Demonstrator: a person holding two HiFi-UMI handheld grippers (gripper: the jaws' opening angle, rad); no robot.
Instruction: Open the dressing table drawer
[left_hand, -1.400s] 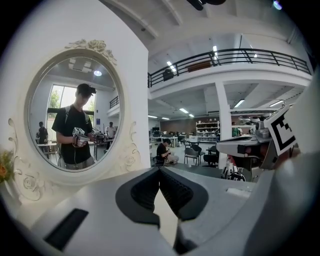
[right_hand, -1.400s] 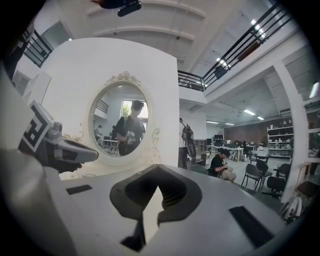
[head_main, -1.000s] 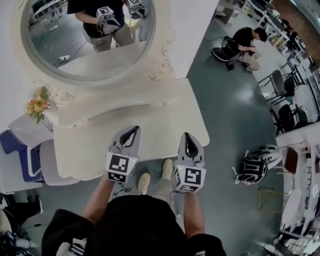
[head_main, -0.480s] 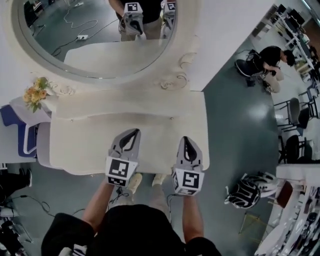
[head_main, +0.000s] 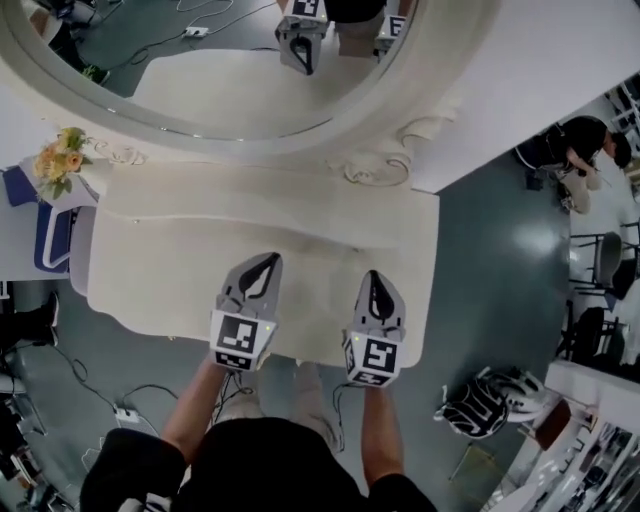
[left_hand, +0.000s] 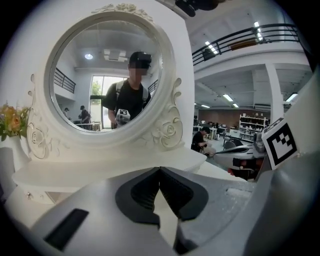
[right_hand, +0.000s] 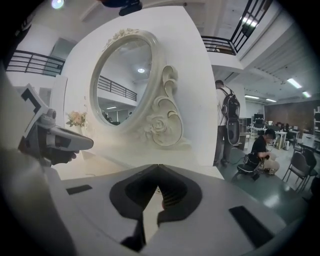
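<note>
From above, the cream dressing table (head_main: 160, 280) lies below me, its oval mirror (head_main: 200, 60) at the back. The drawer front is hidden under the tabletop. Two small knobs (head_main: 358, 248) show on the raised back ledge. My left gripper (head_main: 268, 260) hangs over the front middle of the tabletop, shut and empty. My right gripper (head_main: 372, 277) is beside it on the right, also shut and empty. In the left gripper view the left gripper (left_hand: 160, 169) points at the mirror (left_hand: 107, 80). In the right gripper view the right gripper (right_hand: 158, 166) faces the mirror frame (right_hand: 165, 120), with the left gripper (right_hand: 55, 140) at its left.
A bunch of flowers (head_main: 55, 160) stands at the table's back left, above a blue chair (head_main: 45, 235). A helmet-like object (head_main: 480, 400) lies on the floor at the right. A person (head_main: 580, 150) crouches further right near chairs (head_main: 600, 260). Cables (head_main: 125, 412) run across the floor on the left.
The table has slid down and closer in the head view. Both grippers now hang over its front part instead of just off its edge. Both stayed shut.
</note>
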